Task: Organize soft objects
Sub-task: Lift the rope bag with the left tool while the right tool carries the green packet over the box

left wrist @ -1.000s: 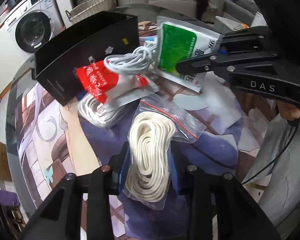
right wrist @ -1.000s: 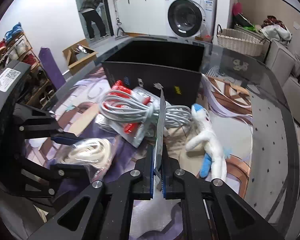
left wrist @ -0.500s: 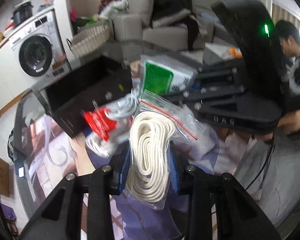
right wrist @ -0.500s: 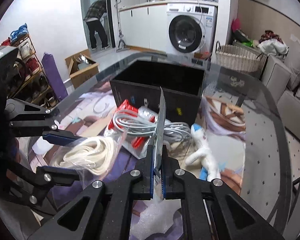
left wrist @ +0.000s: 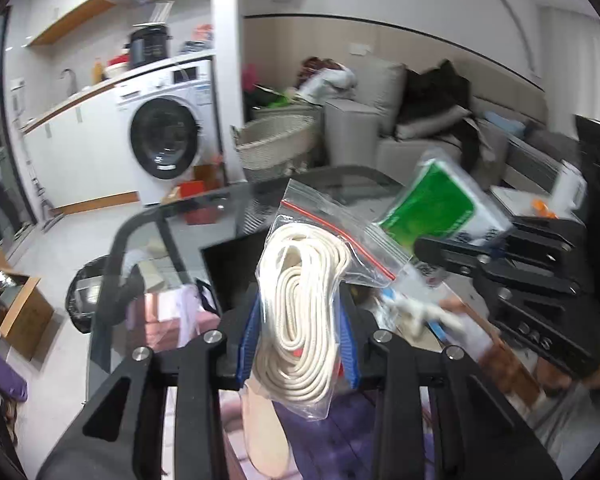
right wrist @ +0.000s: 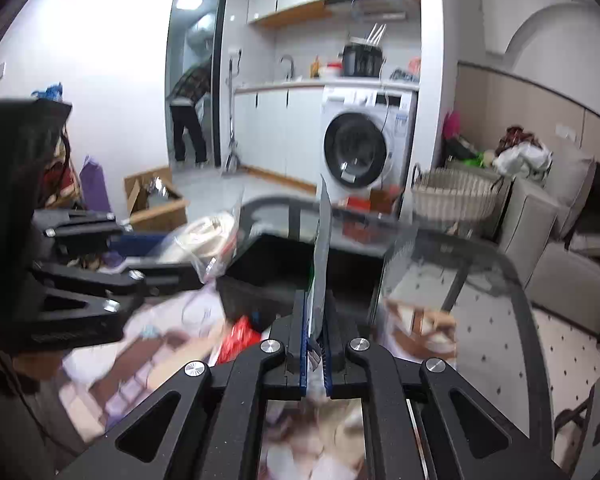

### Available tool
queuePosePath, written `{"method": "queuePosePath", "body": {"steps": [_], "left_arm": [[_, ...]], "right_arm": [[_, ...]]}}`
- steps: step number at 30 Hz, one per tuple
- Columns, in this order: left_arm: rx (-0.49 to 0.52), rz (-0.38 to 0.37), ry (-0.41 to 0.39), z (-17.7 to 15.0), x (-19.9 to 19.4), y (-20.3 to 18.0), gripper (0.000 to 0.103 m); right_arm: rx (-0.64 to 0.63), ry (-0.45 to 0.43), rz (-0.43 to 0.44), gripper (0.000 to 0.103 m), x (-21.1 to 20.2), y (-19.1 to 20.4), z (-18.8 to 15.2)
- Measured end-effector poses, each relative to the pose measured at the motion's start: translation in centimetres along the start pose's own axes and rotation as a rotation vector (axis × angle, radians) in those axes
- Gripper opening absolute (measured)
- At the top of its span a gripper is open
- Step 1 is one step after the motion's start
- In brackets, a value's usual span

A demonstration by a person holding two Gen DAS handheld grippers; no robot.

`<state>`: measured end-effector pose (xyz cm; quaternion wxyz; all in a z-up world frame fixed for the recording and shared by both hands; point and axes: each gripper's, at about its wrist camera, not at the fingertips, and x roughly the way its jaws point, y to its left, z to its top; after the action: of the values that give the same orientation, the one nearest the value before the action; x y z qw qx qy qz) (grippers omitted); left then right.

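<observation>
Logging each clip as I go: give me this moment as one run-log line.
left gripper: shut on bagged rope, lifted | right gripper: shut on green packet, lifted | black box: open, ahead | phase: carrying

Each fisheye looks forward along its own gripper fingers from close behind them, raised and facing across the counter (left wrist: 340, 178) toward the room, and both views share the black box (right wrist: 284, 264) at centre, the washer (left wrist: 164, 136) and the wicker basket (right wrist: 456, 198).

White washing machine (right wrist: 360, 152), wicker basket (right wrist: 454, 200), grey sofa (left wrist: 428, 128), white walls.
</observation>
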<state>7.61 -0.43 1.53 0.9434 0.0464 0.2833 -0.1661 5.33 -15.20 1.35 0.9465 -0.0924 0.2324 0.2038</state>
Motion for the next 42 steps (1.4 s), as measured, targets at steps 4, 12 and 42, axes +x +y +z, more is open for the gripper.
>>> {"method": "queuePosePath", "body": {"steps": [4,12,42], "left_arm": [[-0.003,0.071,-0.067,1.8,1.2,1.0,0.033],[-0.058,0.123,-0.038,4.3,6.4,3.9,0.033],[-0.095,0.084,0.423,0.2,14.8,3.0,0.034]], "right_arm": [[-0.015,-0.073,-0.029,0.005,0.6,0.4,2.3],[-0.009,-0.08,-0.091,0.005,4.6,0.3,6.0],[0.092,0.463,0.001,0.005,17.0,-1.8,1.2]]}}
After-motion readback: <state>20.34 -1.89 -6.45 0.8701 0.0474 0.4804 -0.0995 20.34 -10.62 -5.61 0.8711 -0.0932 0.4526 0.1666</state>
